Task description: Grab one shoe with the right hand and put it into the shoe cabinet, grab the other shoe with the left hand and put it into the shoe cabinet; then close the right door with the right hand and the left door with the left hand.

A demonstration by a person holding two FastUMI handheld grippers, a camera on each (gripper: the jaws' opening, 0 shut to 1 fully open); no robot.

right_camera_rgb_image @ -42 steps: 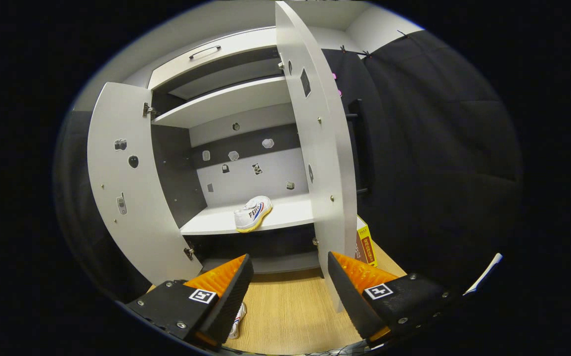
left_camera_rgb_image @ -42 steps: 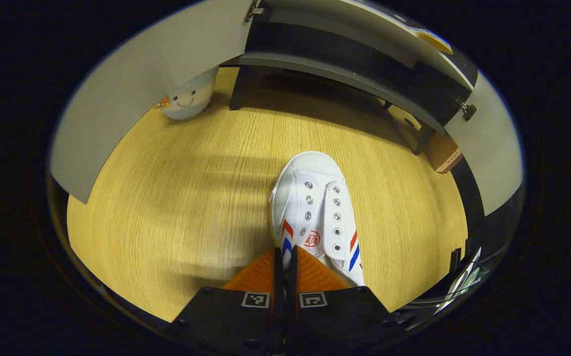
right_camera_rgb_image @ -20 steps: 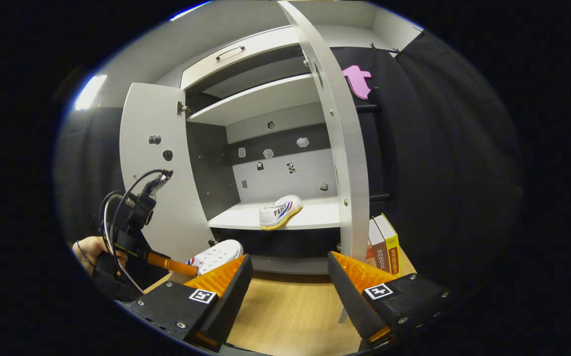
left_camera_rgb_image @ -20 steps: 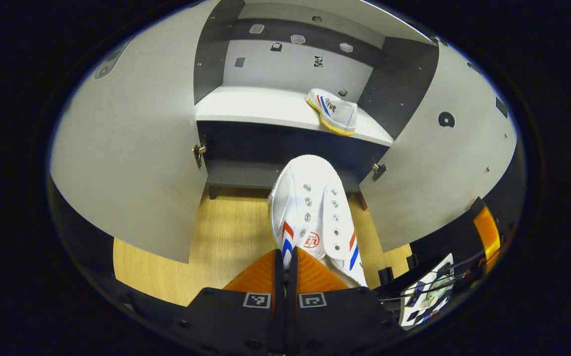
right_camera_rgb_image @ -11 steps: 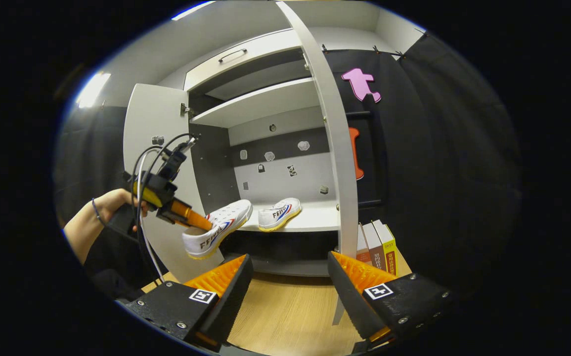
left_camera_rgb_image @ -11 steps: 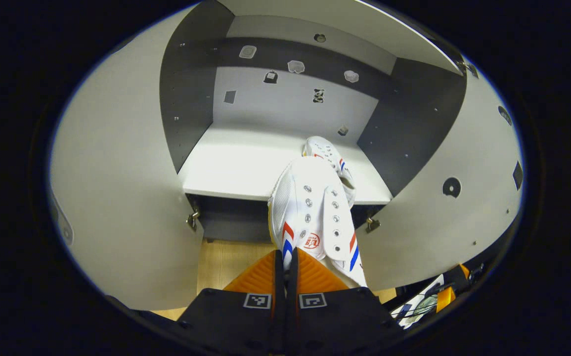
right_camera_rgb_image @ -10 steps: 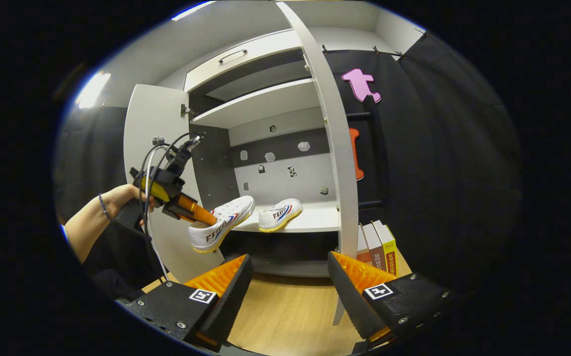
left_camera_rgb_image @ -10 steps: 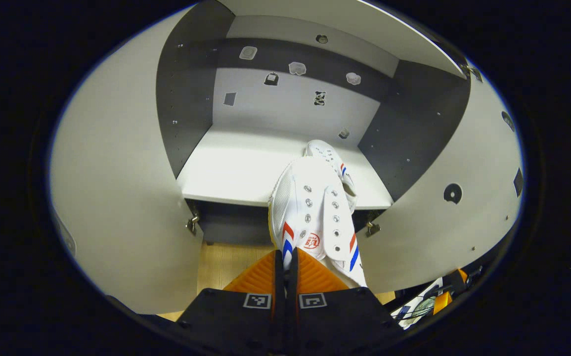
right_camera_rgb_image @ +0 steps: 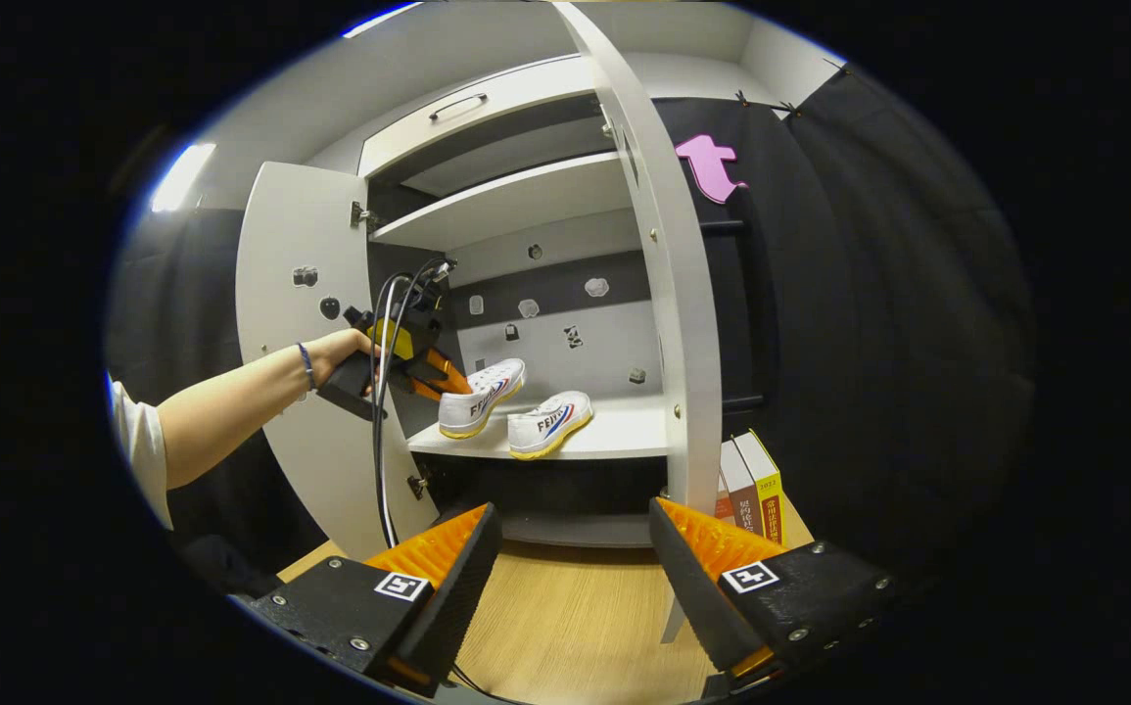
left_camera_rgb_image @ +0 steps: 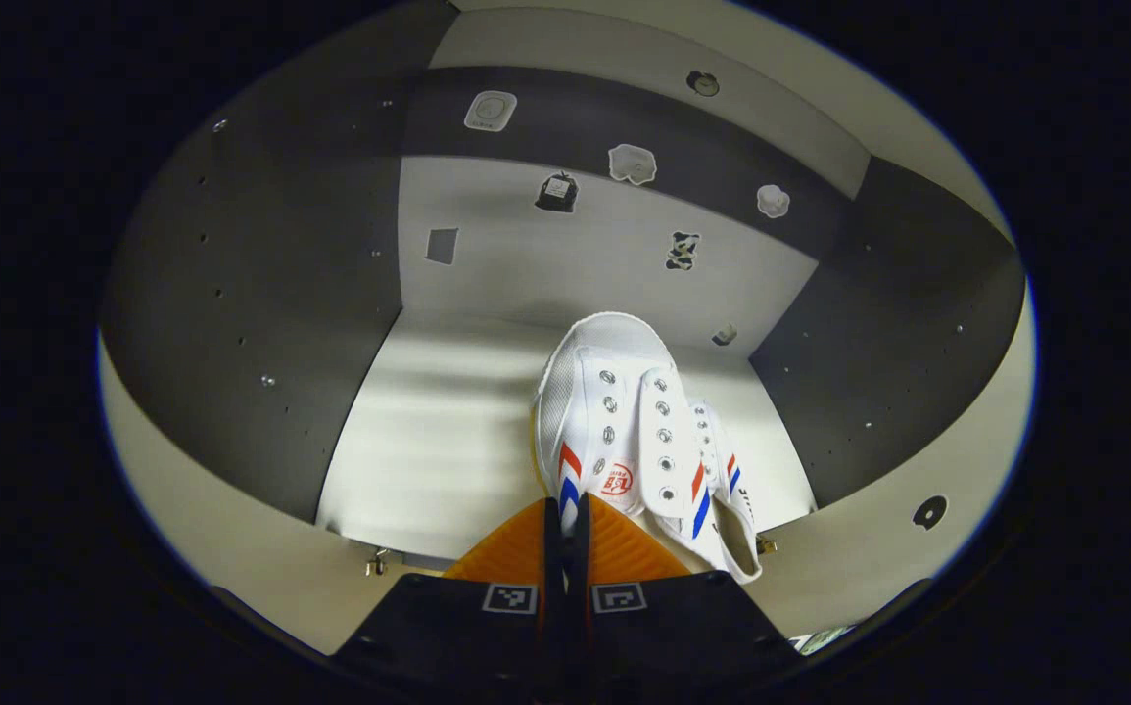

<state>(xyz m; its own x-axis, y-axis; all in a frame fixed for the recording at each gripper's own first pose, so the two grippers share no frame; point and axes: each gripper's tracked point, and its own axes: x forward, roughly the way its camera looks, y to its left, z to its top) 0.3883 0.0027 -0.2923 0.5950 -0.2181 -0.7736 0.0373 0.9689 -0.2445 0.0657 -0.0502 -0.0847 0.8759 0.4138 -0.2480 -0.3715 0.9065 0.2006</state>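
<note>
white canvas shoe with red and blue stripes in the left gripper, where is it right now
Clamped in the left gripper, the white canvas shoe is above the cabinet's pale shelf, just left of the matching shoe already resting there.

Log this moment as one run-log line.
stage: second shoe going in | left tongs: shut on held shoe, above shelf | first shoe: on shelf | right tongs: open, empty | doors: open

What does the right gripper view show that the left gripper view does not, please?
The right gripper view adds the open grey left door, the open right door, the upright books, the person's arm and the open right claw. The left gripper view gives the held white canvas shoe's eyelets and red logo, pinched in the left claw. Both show that shoe and the second white shoe lying on the white shelf.
</note>
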